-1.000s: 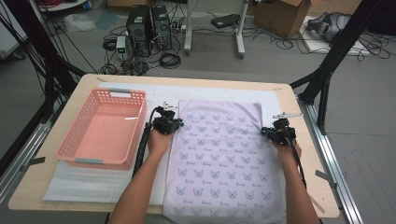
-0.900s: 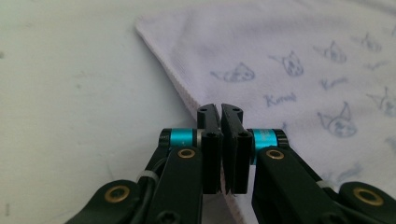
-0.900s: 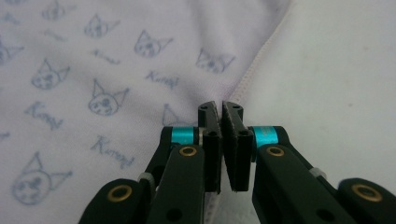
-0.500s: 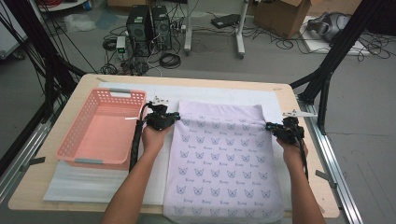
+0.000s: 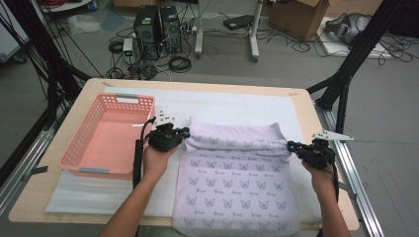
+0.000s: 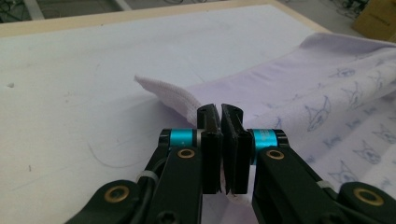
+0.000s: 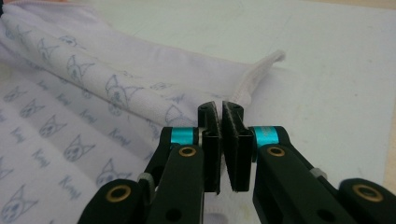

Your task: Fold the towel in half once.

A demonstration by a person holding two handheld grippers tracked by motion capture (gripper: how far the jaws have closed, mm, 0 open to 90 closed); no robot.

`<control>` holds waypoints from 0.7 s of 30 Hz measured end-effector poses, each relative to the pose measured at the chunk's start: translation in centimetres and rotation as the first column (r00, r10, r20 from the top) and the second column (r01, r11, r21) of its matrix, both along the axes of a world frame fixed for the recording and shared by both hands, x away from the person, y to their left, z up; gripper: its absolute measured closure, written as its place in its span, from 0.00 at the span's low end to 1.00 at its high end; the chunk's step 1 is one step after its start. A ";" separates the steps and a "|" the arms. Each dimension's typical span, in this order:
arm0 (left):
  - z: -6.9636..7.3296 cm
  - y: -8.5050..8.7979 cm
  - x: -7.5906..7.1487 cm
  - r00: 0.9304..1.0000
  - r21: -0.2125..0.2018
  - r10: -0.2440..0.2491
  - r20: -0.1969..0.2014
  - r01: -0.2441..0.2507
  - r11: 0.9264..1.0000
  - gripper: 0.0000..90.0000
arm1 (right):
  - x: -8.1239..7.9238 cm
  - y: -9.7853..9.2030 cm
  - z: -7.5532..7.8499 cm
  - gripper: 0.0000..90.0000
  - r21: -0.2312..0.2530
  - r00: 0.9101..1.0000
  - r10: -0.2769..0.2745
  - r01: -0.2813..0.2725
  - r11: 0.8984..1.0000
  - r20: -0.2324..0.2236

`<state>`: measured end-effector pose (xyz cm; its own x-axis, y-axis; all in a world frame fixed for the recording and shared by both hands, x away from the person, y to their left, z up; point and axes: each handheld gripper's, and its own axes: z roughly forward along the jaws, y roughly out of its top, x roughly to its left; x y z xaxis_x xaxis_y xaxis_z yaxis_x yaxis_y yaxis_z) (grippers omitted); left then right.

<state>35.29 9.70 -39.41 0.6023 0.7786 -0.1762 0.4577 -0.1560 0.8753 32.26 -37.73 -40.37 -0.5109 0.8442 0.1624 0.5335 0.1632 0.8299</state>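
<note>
Both grippers [image 5: 185, 132] [image 5: 290, 146] pinching cloth [image 5: 237, 173] edges, clamped hem clear in gripper views, basket [image 5: 84, 153] in high view.

Grey floor [image 5: 296, 74] beyond the wooden worktop [image 5: 306, 106], strewn with black cables [image 5: 180, 63]. Two black computer towers [image 5: 158, 24] stand at the far side. Cardboard box [image 5: 296, 15] upper right. Black frame struts [image 5: 356, 54] flank the worktop. Even indoor light.
</note>
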 end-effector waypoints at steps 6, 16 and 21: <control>-0.3 0.7 -2.2 0.999 -0.043 -0.035 -0.014 0.035 0.998 0.96 | -2.2 -0.4 0.0 0.95 0.017 1.000 0.023 -0.023 1.000 0.002; -2.5 1.1 -5.8 0.995 -0.048 -0.088 -0.051 0.086 0.995 0.96 | -6.2 -0.5 -1.6 0.95 -0.001 0.998 0.055 -0.055 0.998 -0.034; -3.1 0.9 -6.8 0.993 -0.021 -0.103 -0.060 0.102 0.995 0.95 | -7.3 -0.8 -2.4 0.95 -0.006 0.996 0.059 -0.059 0.998 -0.068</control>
